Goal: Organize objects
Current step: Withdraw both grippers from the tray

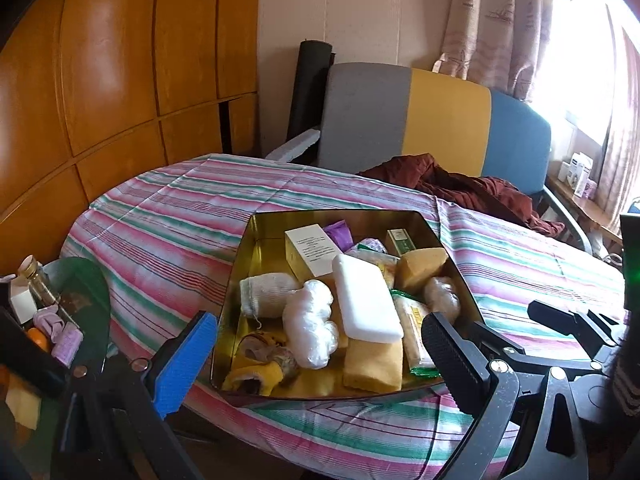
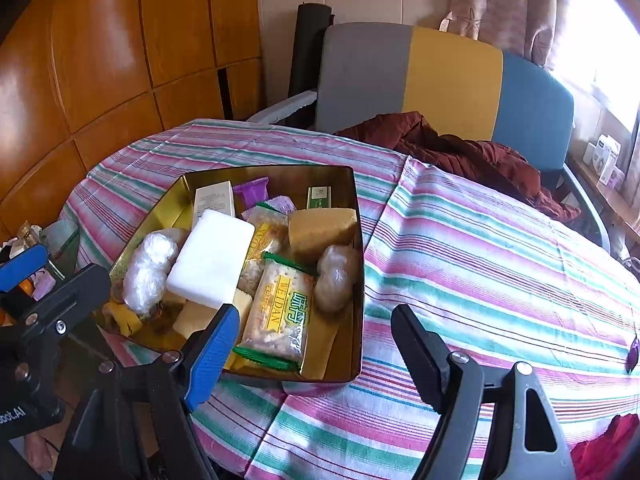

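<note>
A gold metal tin [image 1: 256,248], rectangular with upright shiny walls and no lid on it, sits on a striped cloth [image 1: 160,216] of pink, green and white that covers the table. The tin is packed: a white foam block [image 1: 366,300] lies on top near the middle, tilted, its long axis running from the tin's near edge toward its far edge. Left of the block is a bundle of crinkled clear plastic [image 1: 308,328]; beyond the block stands a cream carton [image 1: 310,250] and a purple wrapper [image 1: 340,234]. A tan sponge wedge [image 1: 422,266] rests at the tin's far right, and a green-edged cracker packet [image 2: 276,304], printed in yellow, lies lengthwise along the tin's right half. The tin's own long axis runs away from both cameras.

The left gripper [image 1: 320,364] hovers at the tin's near edge, angled downward, its jaws spread wide to either side of the near wall, gripping nothing. The right gripper [image 2: 316,348] is angled down at the tin's near right corner, jaws apart and empty, the blue pad [image 2: 212,356] over the tin's front rim.

A dark red garment [image 2: 460,152] lies crumpled beyond the tin.
</note>
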Demonstrator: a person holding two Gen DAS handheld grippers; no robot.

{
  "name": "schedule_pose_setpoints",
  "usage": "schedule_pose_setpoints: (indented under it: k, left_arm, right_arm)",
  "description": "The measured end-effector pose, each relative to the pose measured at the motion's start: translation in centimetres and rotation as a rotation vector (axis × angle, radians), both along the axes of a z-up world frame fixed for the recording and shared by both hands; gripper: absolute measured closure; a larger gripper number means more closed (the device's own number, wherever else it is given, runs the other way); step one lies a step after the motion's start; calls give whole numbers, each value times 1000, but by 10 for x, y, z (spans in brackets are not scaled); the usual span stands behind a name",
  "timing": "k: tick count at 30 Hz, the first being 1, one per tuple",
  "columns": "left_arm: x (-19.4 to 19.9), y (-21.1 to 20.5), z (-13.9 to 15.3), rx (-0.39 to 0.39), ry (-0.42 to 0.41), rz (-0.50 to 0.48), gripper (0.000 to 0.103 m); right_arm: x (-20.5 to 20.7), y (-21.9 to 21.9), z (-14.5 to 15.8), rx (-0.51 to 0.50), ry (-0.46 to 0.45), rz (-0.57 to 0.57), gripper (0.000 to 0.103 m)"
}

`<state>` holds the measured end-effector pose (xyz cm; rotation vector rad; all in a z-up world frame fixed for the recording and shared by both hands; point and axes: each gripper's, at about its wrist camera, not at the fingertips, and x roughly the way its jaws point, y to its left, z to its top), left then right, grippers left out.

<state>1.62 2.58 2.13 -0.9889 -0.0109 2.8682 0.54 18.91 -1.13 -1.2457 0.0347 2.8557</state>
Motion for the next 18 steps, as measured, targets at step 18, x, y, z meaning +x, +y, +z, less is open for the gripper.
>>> schedule_pose_setpoints:
  k: [18]
  left_arm:
    - [-6,-4,-10,-33,-8,21,0]
  right_arm:
    - [-3,-2,-6,2,-10,0,24]
